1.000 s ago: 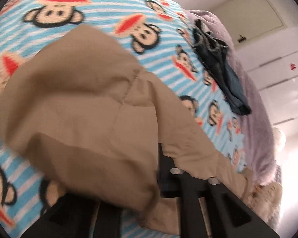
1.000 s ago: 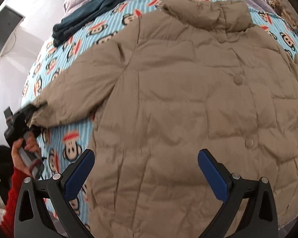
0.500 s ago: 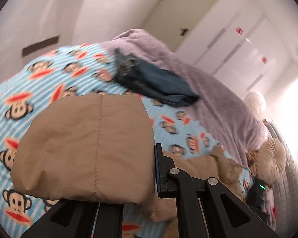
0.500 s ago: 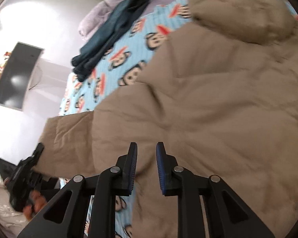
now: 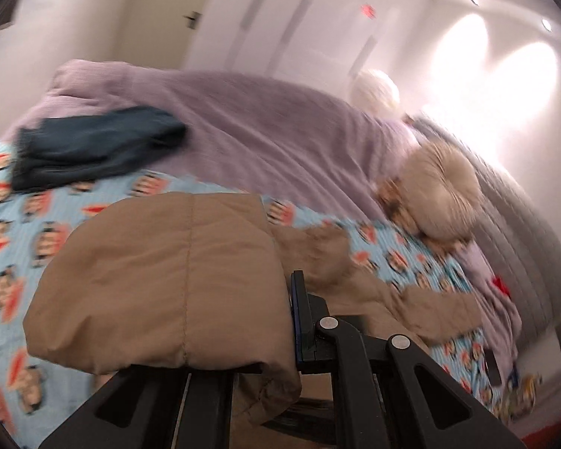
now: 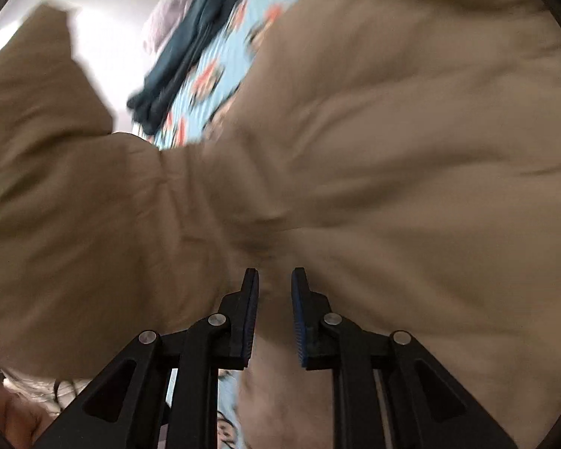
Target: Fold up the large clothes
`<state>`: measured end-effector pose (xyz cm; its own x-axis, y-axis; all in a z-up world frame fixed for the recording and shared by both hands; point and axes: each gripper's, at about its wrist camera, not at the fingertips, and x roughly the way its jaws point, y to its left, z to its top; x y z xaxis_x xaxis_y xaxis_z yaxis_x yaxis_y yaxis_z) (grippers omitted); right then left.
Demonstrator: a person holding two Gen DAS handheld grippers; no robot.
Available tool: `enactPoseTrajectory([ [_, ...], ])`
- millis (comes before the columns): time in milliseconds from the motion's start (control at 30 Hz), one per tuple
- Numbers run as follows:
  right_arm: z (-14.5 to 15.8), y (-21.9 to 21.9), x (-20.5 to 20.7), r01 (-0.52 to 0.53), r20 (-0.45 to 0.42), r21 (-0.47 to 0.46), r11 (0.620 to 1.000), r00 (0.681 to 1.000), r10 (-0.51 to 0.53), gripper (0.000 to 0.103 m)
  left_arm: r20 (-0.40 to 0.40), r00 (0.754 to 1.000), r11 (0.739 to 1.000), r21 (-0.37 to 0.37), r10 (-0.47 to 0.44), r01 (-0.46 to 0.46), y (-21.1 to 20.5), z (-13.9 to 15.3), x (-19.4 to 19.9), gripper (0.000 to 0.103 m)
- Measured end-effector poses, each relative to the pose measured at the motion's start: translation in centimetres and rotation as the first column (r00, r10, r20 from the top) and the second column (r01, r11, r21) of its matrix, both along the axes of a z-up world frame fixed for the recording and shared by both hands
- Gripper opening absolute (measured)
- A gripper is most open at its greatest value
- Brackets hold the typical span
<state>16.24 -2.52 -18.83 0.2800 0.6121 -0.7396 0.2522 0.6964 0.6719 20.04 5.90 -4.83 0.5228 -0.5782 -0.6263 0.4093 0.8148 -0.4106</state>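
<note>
- Your left gripper (image 5: 280, 321) is pinching the cuff end of one tan quilted puffer jacket (image 5: 161, 284); the sleeve fabric is draping over and hiding the left finger, so only the right blue-padded finger (image 5: 298, 321) is showing, pressed against the cloth.
- Your right gripper (image 6: 275, 314) is standing with its two blue-padded fingers (image 6: 251, 314) drawn close together, a narrow gap between them; jacket fabric is lying in that gap, but you cannot tell whether the pads are actually gripping it.
- In the right wrist view the jacket is filling nearly the whole frame, with one sleeve (image 6: 45, 119) rising at the left.
- The jacket is lying on one light-blue striped blanket printed with cartoon monkey faces (image 5: 15, 232), and a second stretch of the tan fabric (image 5: 392, 292) is trailing across it towards the right.
- One dark teal folded garment (image 5: 93, 149) is resting further back, partly on the monkey blanket and partly on one lilac textured bedspread (image 5: 261, 127).
- One cream fluffy cushion (image 5: 441, 198) is sitting at the right, beside a grey padded headboard (image 5: 523, 232).
- Two small red marks (image 5: 366, 10) are showing on the white wardrobe doors (image 5: 318, 37) beyond; they are too blurred for you to read.
- No brand name or legible writing is showing anywhere.
</note>
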Motion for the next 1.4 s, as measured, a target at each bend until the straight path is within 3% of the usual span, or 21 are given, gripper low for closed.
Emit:
enactPoseTrajectory([
  [100,1.6,-7.3,-3.8,0.109,0.006,-0.118,0.987,0.994,-0.109,0.022,-0.024,0.997,0.990,0.115,-0.080,0.082,-6.8,-2.3,0.0,0.011],
  [233,2.0,-15.5,-8.7,0.234,-0.017,-0.249,0.940,0.969,-0.246,0.022,-0.074,0.989,0.938,0.315,-0.129,0.146,-12.8,-8.1,-0.3,0.011],
  [333,1.4,-18.2,-10.9,0.270,-0.036,-0.276,0.923,0.956,-0.290,0.022,-0.150,0.977,0.893,0.403,-0.151,0.199,-14.7,-12.2,-1.1,0.011],
  [400,1.4,-18.3,-11.3,0.281,-0.041,-0.270,0.921,0.952,-0.303,0.022,-0.166,0.973,0.872,0.437,-0.163,0.220,-14.9,-13.7,-2.2,0.024],
  [433,1.3,-18.4,-11.4,0.284,-0.040,-0.267,0.921,0.952,-0.305,0.022,-0.174,0.969,0.869,0.436,-0.173,0.234,-14.8,-13.8,-2.8,0.059],
  [467,1.4,-17.9,-10.9,0.283,-0.039,-0.267,0.921,0.952,-0.304,0.022,-0.171,0.969,0.875,0.422,-0.179,0.236,-14.6,-13.6,-3.4,0.087],
  [533,1.1,-17.7,-10.8,0.282,-0.035,-0.271,0.921,0.953,-0.302,0.024,-0.127,0.972,0.884,0.407,-0.195,0.231,-13.5,-12.1,-4.6,0.090],
  [600,1.7,-16.7,-10.8,0.270,-0.028,-0.292,0.918,0.957,-0.290,0.036,-0.106,0.973,0.882,0.410,-0.206,0.231,-12.6,-10.7,-5.4,0.090],
  [667,2.8,-16.5,-11.9,0.252,-0.013,-0.324,0.912,0.963,-0.271,0.070,-0.061,0.981,0.909,0.369,-0.184,0.193,-10.1,-8.5,-6.1,0.090],
  [733,4.8,-14.7,-11.7,0.213,0.047,-0.391,0.895,0.976,-0.212,0.082,-0.007,0.994,0.931,0.350,-0.111,0.107,-6.7,-6.5,-6.5,0.090],
  [800,6.8,-13.1,-11.5,0.176,0.103,-0.438,0.881,0.984,-0.146,0.082,0.037,0.999,0.926,0.377,0.010,-0.024,-2.8,-5.5,-5.9,0.090],
  [867,8.5,-10.8,-11.1,0.129,0.159,-0.500,0.856,0.986,-0.056,0.084,0.044,0.991,0.903,0.409,0.124,-0.131,0.4,-5.8,-4.8,0.090],
  [1000,10.2,-4.0,-9.3,-0.007,0.230,-0.662,0.749,0.950,0.211,0.099,-0.066,0.943,0.853,0.452,0.325,-0.262,6.3,-9.1,-2.1,0.090],
  [1033,10.1,-2.9,-8.9,-0.024,0.228,-0.694,0.719,0.941,0.251,0.099,-0.080,0.935,0.843,0.463,0.346,-0.273,6.7,-9.8,-1.9,0.090],
  [1100,9.2,0.3,-7.6,-0.057,0.213,-0.791,0.609,0.908,0.361,0.099,-0.096,0.926,0.828,0.487,0.366,-0.278,6.9,-11.3,-1.7,0.090],
  [1200,7.5,2.7,-5.2,-0.053,0.203,-0.864,0.501,0.874,0.442,0.099,-0.112,0.925,0.814,0.521,0.364,-0.257,6.4,-13.7,-2.1,0.090],
  [1233,6.7,2.6,-3.9,-0.051,0.189,-0.871,0.489,0.883,0.430,0.098,-0.120,0.923,0.812,0.526,0.365,-0.252,6.2,-14.2,-2.0,0.090],
  [1300,6.3,1.1,-2.7,-0.034,0.192,-0.847,0.530,0.911,0.365,0.074,-0.129,0.919,0.814,0.521,0.373,-0.258,6.1,-14.7,-1.9,0.090],
  [1333,6.1,-0.1,-2.4,-0.015,0.201,-0.826,0.563,0.925,0.321,0.028,-0.136,0.916,0.818,0.511,0.379,-0.263,6.2,-14.7,-1.9,0.090],
  [1367,5.9,-1.9,-2.1,0.013,0.209,-0.792,0.611,0.945,0.252,0.001,-0.140,0.914,0.821,0.507,0.380,-0.263,6.3,-14.8,-1.9,0.090],
  [1400,5.7,-4.8,-2.1,0.062,0.211,-0.741,0.668,0.967,0.144,0.001,-0.147,0.913,0.823,0.504,0.380,-0.262,6.4,-15.0,-1.8,0.090],
])
